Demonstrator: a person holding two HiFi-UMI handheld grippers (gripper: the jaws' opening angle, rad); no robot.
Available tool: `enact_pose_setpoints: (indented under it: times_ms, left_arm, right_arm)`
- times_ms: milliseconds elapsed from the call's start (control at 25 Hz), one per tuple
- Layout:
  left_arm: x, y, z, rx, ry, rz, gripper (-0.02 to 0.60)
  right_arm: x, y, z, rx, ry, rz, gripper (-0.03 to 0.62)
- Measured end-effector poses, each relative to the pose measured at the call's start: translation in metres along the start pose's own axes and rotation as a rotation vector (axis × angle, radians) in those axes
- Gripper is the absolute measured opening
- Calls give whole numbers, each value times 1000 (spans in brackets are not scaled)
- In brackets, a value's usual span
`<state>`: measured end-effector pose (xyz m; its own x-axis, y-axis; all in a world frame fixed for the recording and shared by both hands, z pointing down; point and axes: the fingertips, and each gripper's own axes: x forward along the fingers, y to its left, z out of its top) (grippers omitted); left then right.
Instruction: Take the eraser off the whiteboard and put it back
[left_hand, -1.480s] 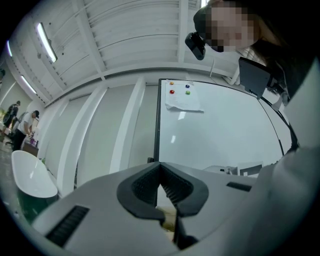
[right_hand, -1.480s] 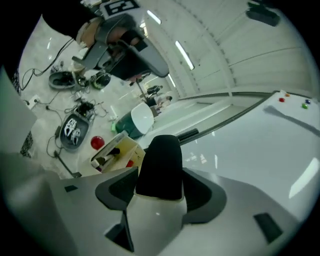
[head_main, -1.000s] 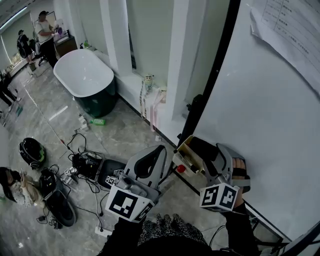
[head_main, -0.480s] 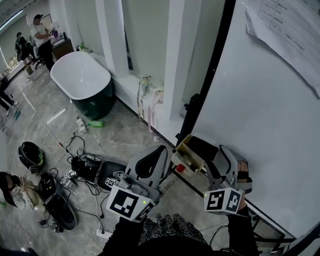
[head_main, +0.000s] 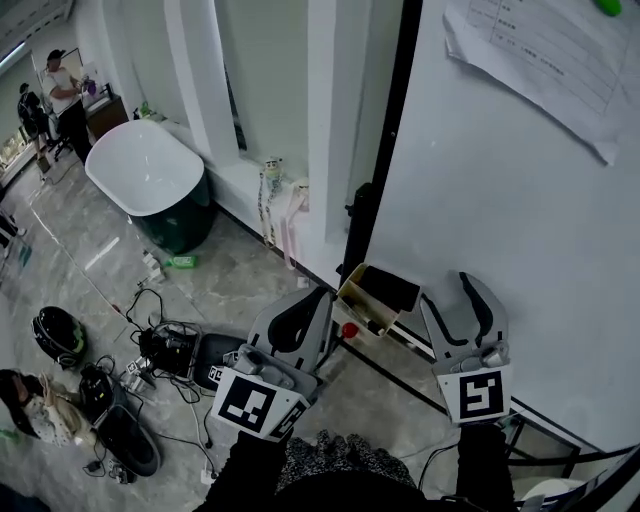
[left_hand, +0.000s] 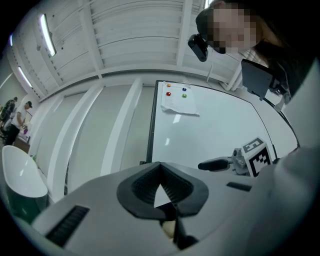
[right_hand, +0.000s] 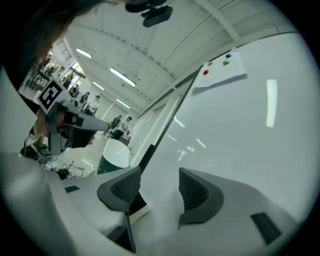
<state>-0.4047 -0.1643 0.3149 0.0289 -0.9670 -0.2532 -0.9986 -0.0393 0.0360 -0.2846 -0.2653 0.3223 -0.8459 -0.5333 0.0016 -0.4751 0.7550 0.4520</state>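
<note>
The black eraser (head_main: 388, 287) lies on a cream tray (head_main: 356, 304) at the whiteboard's (head_main: 520, 250) lower left edge. My right gripper (head_main: 452, 290) hangs just right of the tray, in front of the board. Its jaws are apart and closing slightly, with nothing between them. In the right gripper view the eraser (right_hand: 136, 204) and tray show below the left jaw of that gripper (right_hand: 159, 175). My left gripper (head_main: 318, 297) is shut and empty, just left of the tray. The left gripper (left_hand: 160, 167) faces the board, with the right gripper's finger (left_hand: 215, 164) at its right.
A paper sheet (head_main: 540, 70) is pinned high on the whiteboard with magnets. A black post (head_main: 385, 150) frames the board's left side. On the floor lie cables and gear (head_main: 165, 350), and a white bathtub (head_main: 145, 175) stands further off. People are at the far left.
My right gripper has risen from beside the tray and rolled upright. The eraser stays on the tray. The left gripper has barely moved.
</note>
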Motion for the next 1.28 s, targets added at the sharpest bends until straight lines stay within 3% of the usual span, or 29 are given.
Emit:
enact_pose_setpoints:
  times_ms: [160,360,800,1280]
  left_arm:
    - [5,-12,4,16,2,-40,6]
    - [8,-31,6,24,5,-89,5]
    - [14,-60,6,85,24,-110,6]
    - [12,-71,11,94,15,-81,5]
  right_arm:
    - [-21,-21,15,27,-73,-90,100]
    - [-43,-26,21,67,-92,-148,9]
    - [-69,-18,25,207,-118,-176,8]
    - [-78,-25,30,237,-144,-156,8]
